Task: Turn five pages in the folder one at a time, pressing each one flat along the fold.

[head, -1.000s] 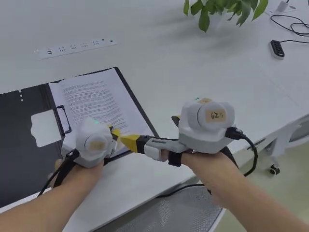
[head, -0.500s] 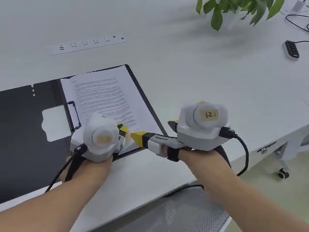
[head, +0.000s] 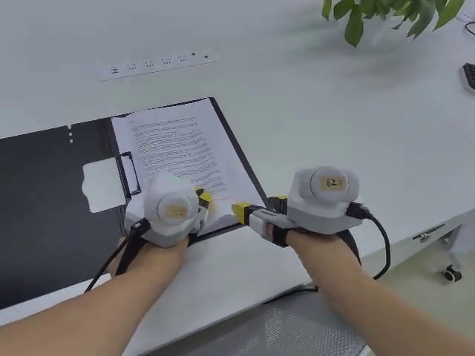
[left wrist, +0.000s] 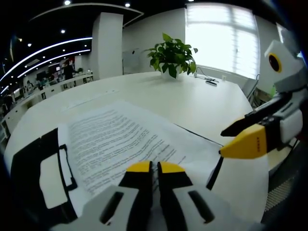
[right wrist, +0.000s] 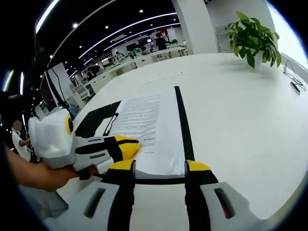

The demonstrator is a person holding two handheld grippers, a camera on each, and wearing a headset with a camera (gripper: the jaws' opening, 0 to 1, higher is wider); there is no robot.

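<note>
The folder (head: pixel 44 193) lies open on the white table, black inside cover on the left, a printed page (head: pixel 182 144) on the right under a clip (head: pixel 128 174). My left gripper (head: pixel 202 199) is shut, its yellow tips low over the page's near edge (left wrist: pixel 153 168); nothing shows between them. The right gripper (head: pixel 241 213) is open and points left at the folder's near right corner, which lies just ahead of its jaws (right wrist: pixel 160 166). The left gripper (right wrist: pixel 72 142) sits close beside them. In the left gripper view the right gripper (left wrist: pixel 255 139) comes in from the right.
A white power strip (head: pixel 156 63) lies at the back of the table and a potted plant (head: pixel 386 15) stands at the far right. The table's front edge (head: pixel 245 289) runs just under my hands, with a mesh chair seat (head: pixel 274 330) below it.
The head camera has swung, shifting the whole picture right. Both grippers stay at the folder's near right corner; the right one has sunk lower toward the table.
</note>
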